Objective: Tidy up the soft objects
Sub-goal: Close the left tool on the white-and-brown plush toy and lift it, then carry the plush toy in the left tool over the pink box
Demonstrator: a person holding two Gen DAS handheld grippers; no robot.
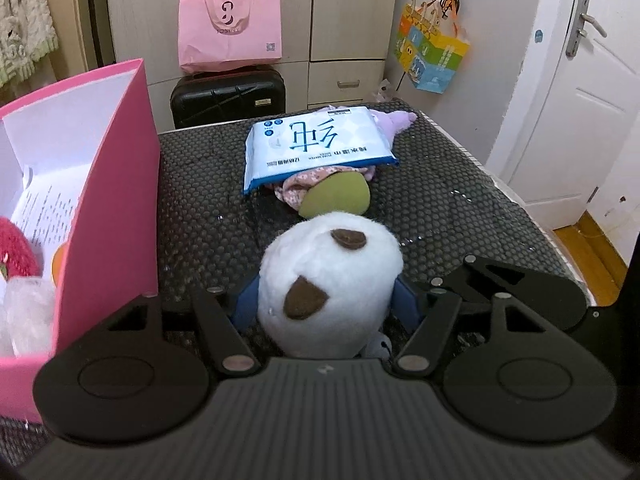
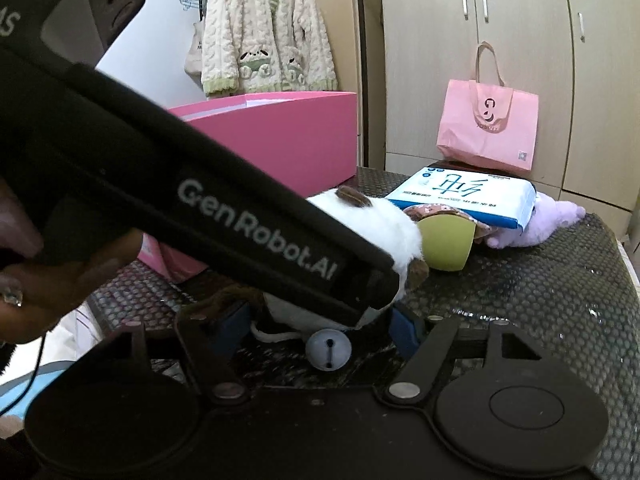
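Observation:
A white plush animal (image 1: 328,280) with brown ears lies on the dark dotted mat (image 1: 460,200). My left gripper (image 1: 326,308) is shut on the plush, its blue pads pressing both sides. In the right wrist view the plush (image 2: 380,216) is partly hidden by the left gripper's black body (image 2: 200,200). My right gripper (image 2: 320,324) stands around the plush's lower part and a grey bell (image 2: 329,349), jaws apart. Beyond lie a green cup-shaped plush (image 1: 336,196), a wet-wipes pack (image 1: 316,144) and a lilac plush (image 2: 536,224).
An open pink box (image 1: 112,200) stands at the left, holding a red plush (image 1: 16,252) and paper. Behind the table are a black suitcase (image 1: 228,98), a pink bag (image 1: 230,28), wardrobes and a white door (image 1: 580,80).

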